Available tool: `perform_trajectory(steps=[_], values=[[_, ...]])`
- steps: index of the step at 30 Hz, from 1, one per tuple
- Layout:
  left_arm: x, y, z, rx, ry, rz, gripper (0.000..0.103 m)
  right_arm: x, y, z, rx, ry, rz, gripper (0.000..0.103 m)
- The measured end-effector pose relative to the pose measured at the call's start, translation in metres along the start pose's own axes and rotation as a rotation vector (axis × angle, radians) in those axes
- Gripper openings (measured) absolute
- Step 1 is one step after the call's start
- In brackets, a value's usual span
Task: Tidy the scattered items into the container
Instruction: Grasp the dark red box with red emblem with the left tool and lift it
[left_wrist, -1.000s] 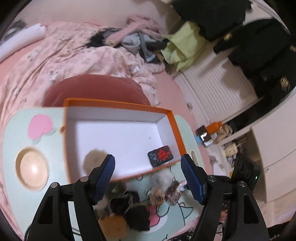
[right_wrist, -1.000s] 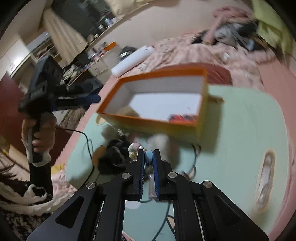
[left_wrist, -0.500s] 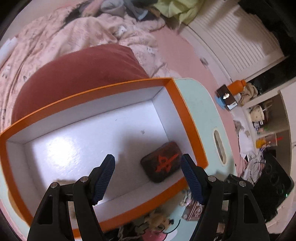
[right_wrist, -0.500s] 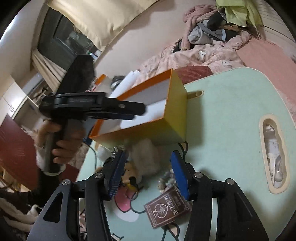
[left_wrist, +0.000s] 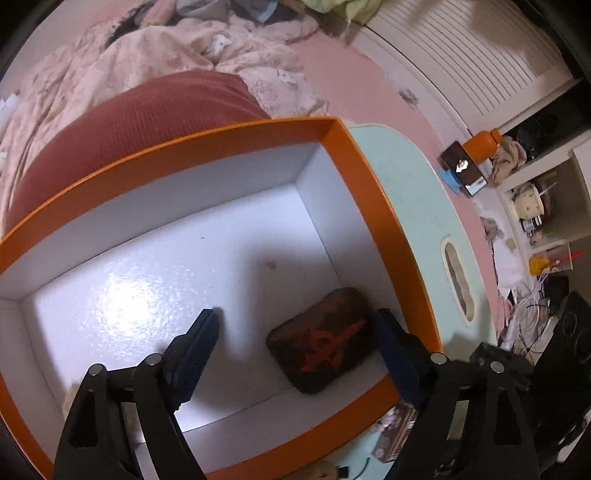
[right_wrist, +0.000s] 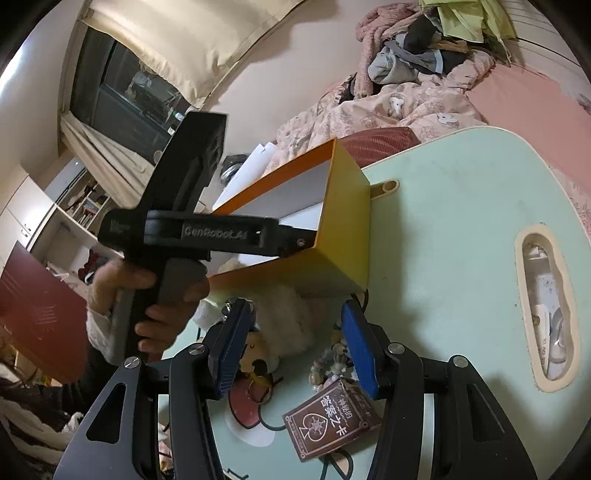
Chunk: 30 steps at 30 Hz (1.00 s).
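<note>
Only readable writing I can find: the left gripper (right_wrist: 295, 242) has "CenRobot.Ai" moulded along its black body, seen from the right wrist view with a hand (right_wrist: 147, 295) wrapped round its grip. The brown card box (right_wrist: 332, 419) lying on the mint green table (right_wrist: 461, 258) has a spade emblem and a line of Chinese characters on it; I can't make out the smaller print. The dark pouch (left_wrist: 319, 349) in the orange box (left_wrist: 388, 236) carries a red emblem, no words.

Versus a second ago: the left gripper was back behind the near wall of the box with the clutter under it. Now it points down inside the box, its jaws opening with nothing pinched, the pouch lying between the two fingers on the white floor near the right-hand corner. The pouch looks to sit in the same corner as before.

The right gripper (right_wrist: 291, 341) was pressed together a second ago and is now spread partway, empty. It hovers over the loose stuff in front of the box: a fluffy white toy (right_wrist: 284, 321), a bead bracelet (right_wrist: 328, 363) by its right finger, and the card box just below.
</note>
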<state>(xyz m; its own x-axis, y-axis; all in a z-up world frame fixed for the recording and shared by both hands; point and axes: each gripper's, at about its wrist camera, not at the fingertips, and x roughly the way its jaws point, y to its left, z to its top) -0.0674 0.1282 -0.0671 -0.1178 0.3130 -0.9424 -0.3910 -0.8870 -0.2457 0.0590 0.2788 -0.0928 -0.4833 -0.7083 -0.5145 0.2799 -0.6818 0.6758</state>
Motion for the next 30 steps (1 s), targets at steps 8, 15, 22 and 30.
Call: perform_trajectory(steps=[8,15,22,30], values=[[-0.009,0.031,0.002,-0.068,-0.04,0.04,0.087,0.0,-0.003,0.0,0.015,-0.007,-0.002,0.052],[-0.028,0.048,0.005,-0.131,-0.112,0.141,0.086,0.001,-0.002,-0.002,0.019,0.001,0.0,0.052],[-0.017,0.023,0.002,-0.047,-0.03,0.03,0.084,0.0,-0.006,-0.003,0.049,-0.003,0.012,0.052],[-0.012,0.028,-0.003,-0.006,-0.089,0.053,0.04,-0.002,-0.003,-0.003,0.036,-0.006,-0.001,0.052]])
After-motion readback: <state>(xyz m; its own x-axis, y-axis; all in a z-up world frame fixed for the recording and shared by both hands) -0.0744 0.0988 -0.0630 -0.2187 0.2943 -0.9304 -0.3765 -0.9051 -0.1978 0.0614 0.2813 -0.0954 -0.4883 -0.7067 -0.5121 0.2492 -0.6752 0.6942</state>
